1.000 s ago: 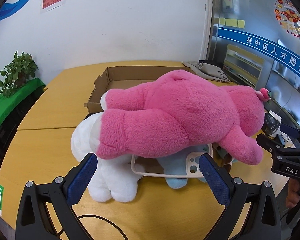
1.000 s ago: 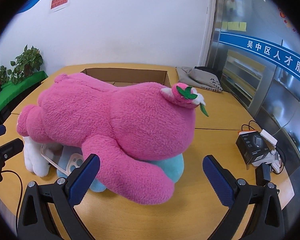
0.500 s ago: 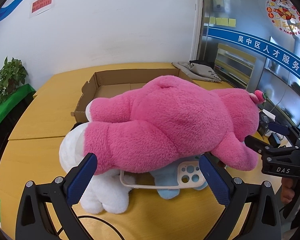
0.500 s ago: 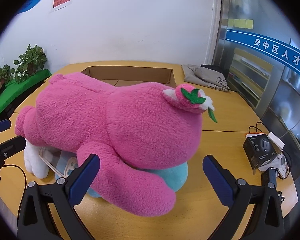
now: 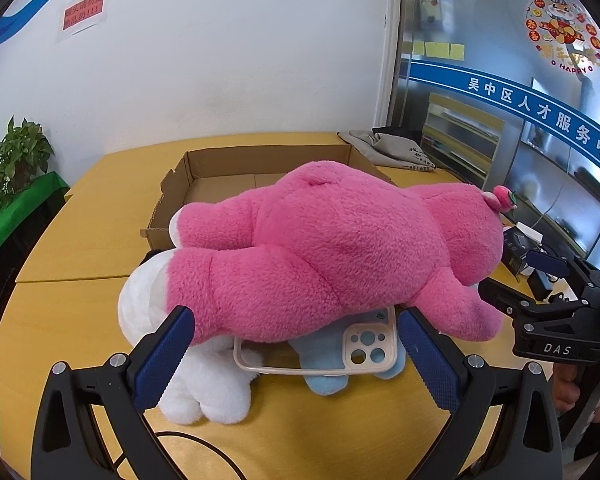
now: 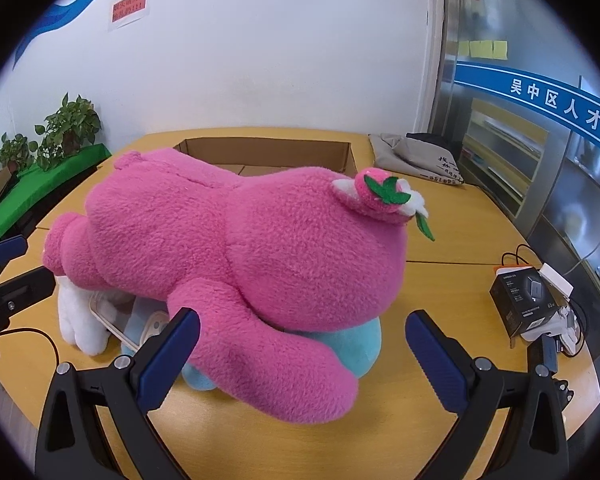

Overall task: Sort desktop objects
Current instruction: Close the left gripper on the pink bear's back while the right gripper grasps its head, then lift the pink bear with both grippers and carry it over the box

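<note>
A big pink plush bear point(image 5: 332, 256) point(image 6: 236, 256) lies face down across a white plush toy point(image 5: 188, 360) point(image 6: 76, 320), a light blue plush toy point(image 5: 324, 360) point(image 6: 352, 348) and a clear phone case point(image 5: 340, 348) point(image 6: 112, 320). An open cardboard box point(image 5: 236, 172) point(image 6: 268, 156) stands behind the pile. My left gripper point(image 5: 296, 356) is open, its fingers either side of the bear's legs, touching nothing. My right gripper point(image 6: 300, 360) is open in front of the bear's arm; it also shows at the right of the left wrist view point(image 5: 540, 304).
A round wooden table point(image 5: 80, 232) carries everything. A grey cloth bag point(image 6: 424, 160) lies at the back right. A black box point(image 6: 524, 300) with cables sits at the right edge. Potted plants point(image 6: 60, 132) stand on a green shelf at the left. A black cable point(image 5: 204, 448) lies at the front.
Both grippers have eased slightly closer to the plush pile, so it looks a little larger. Both stay open. The toys have not moved.
</note>
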